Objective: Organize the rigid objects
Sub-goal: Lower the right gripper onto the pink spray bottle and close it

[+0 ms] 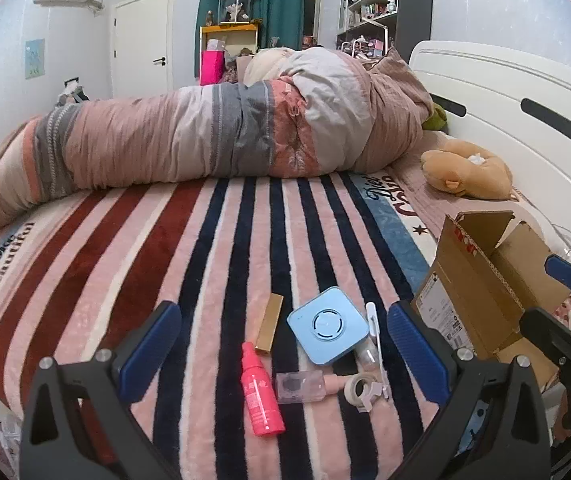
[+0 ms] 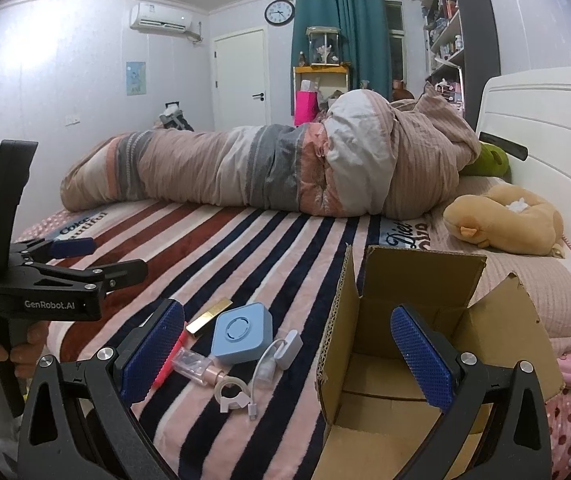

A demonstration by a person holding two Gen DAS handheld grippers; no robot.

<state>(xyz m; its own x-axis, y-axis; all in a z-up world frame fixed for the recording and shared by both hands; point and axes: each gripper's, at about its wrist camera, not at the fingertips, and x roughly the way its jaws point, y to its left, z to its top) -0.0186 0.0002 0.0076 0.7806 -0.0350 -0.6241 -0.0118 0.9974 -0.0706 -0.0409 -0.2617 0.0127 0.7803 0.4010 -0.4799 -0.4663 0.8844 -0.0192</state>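
Note:
Several small items lie on the striped blanket: a blue square device [image 1: 327, 326] [image 2: 241, 334], a gold tube [image 1: 269, 324] [image 2: 209, 316], a pink spray bottle [image 1: 261, 394] [image 2: 171, 358], a clear small bottle [image 1: 299, 388] [image 2: 195, 364], a pink ring clip [image 1: 361, 390] [image 2: 231, 394] and a white charger with cable [image 1: 373, 326] [image 2: 285, 350]. An open cardboard box [image 1: 485, 284] [image 2: 405, 344] stands to their right. My left gripper [image 1: 285, 348] is open above the items, also showing in the right wrist view [image 2: 97, 260]. My right gripper [image 2: 285, 352] is open by the box's left wall, also showing in the left wrist view [image 1: 557, 300].
A rolled quilt [image 1: 205, 136] [image 2: 265, 168] lies across the bed behind. A tan plush toy [image 1: 469, 172] [image 2: 505, 220] sits by the white headboard [image 1: 525, 112]. The bed's near edge is just under the grippers.

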